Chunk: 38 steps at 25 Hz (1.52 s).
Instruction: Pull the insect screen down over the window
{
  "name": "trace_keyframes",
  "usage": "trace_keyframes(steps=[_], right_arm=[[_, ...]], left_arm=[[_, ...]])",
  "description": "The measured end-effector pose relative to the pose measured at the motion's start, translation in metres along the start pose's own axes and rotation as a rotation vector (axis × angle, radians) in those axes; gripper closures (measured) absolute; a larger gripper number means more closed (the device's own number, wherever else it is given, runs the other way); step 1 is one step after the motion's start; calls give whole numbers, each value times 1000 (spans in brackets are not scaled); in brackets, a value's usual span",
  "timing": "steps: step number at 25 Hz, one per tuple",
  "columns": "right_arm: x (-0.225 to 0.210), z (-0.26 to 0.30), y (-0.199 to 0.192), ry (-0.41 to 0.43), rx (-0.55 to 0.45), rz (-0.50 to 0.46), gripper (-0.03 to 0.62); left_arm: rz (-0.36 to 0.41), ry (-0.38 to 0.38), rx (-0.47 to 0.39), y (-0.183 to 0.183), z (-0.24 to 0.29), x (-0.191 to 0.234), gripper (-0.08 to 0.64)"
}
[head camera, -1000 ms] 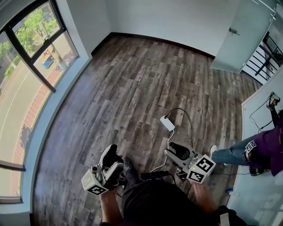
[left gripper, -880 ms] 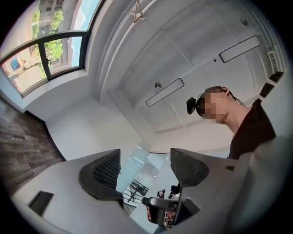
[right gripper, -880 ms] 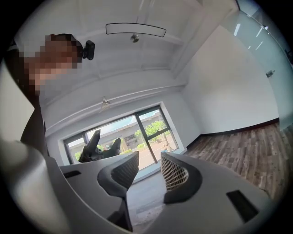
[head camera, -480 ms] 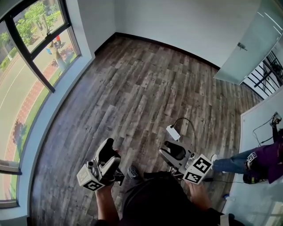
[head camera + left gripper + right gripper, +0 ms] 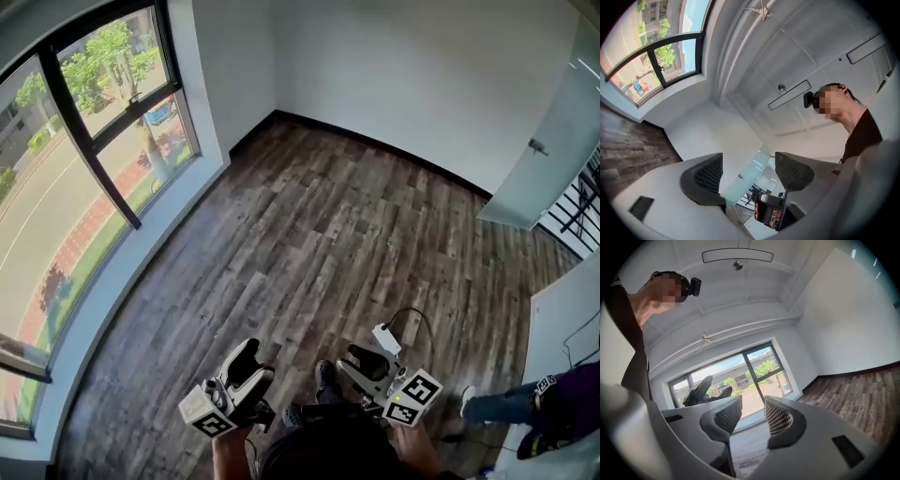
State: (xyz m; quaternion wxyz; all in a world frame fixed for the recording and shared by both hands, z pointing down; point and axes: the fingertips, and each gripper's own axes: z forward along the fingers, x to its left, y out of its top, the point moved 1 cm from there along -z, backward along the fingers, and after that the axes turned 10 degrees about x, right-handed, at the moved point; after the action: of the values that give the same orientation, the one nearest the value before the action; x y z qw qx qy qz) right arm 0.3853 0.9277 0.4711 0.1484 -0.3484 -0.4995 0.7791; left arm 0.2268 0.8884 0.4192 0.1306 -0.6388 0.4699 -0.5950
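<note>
The floor (image 5: 309, 234) takes up most of the room and lies bare between the grippers and the window (image 5: 103, 131). The window runs along the left wall, ahead and to the left of both grippers and well apart from them. Its dark bars stand upright. The screen I cannot make out in any view. I judge that it is rolled up at the window's top, so its pull bar should lie level. A glass door (image 5: 553, 141) stands far right, and a second person (image 5: 539, 408) is at the right edge.

The left gripper (image 5: 248, 364) is on the window side, so it is nearer. Its jaws have just been opening and stand apart with nothing between them. The right gripper (image 5: 361, 359) is also parted and empty. A white power strip (image 5: 385, 338) lies just beside it, off the way to the window.
</note>
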Motion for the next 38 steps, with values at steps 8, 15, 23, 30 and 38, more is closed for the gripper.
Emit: trace_keyframes(steps=[8, 15, 23, 30, 38], right_arm=[[-93, 50, 64, 139, -73, -41, 462], [-147, 75, 102, 222, -68, -96, 462], [-190, 117, 111, 231, -82, -16, 462], [-225, 200, 148, 167, -30, -43, 462], [-229, 350, 211, 185, 14, -79, 462]], left_arm=[[191, 124, 39, 48, 76, 42, 207], [298, 266, 163, 56, 125, 76, 207], [293, 307, 174, 85, 158, 132, 207], [233, 267, 129, 141, 162, 229, 209], [102, 175, -104, 288, 148, 311, 279]])
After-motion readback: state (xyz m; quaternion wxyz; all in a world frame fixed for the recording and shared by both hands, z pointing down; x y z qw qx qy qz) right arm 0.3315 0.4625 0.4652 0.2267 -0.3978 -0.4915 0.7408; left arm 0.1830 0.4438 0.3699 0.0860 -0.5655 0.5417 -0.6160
